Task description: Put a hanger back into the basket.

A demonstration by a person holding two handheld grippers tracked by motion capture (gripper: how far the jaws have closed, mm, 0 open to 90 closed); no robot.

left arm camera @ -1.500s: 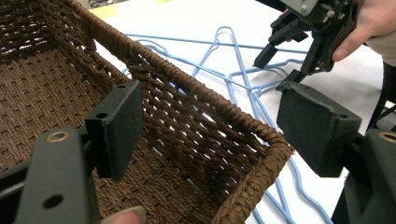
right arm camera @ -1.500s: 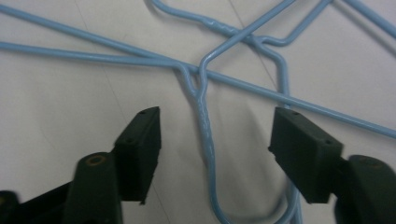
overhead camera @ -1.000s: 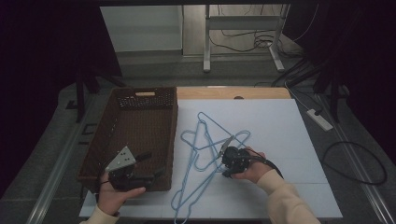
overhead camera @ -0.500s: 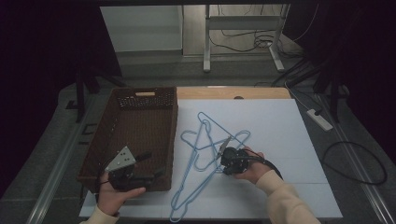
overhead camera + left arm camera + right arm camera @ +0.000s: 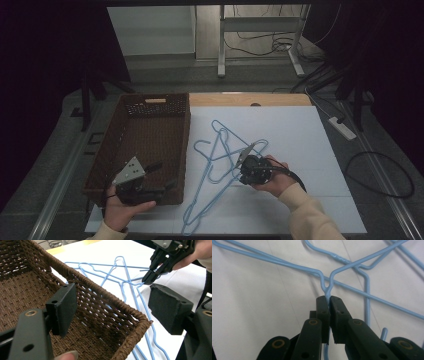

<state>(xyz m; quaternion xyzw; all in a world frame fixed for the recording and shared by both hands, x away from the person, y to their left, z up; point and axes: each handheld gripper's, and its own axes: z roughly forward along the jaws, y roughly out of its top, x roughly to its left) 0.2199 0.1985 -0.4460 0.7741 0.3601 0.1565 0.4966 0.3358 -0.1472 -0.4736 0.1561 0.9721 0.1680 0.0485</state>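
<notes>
A power strip point(image 5: 342, 127) lies beside floor cables point(image 5: 382, 175).

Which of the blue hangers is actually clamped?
The hanger whose twisted neck sits between the right hand-held gripper pads; the other hangers lie loose.

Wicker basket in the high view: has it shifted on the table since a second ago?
No. The wicker basket keeps its place along the left edge of the white sheet, its far end level with the wooden strip.

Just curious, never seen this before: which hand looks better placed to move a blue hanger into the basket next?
Probably the right: its tongs are already clamped on a blue hanger's neck. The left tongs sit open and empty at the basket's corner.
</notes>
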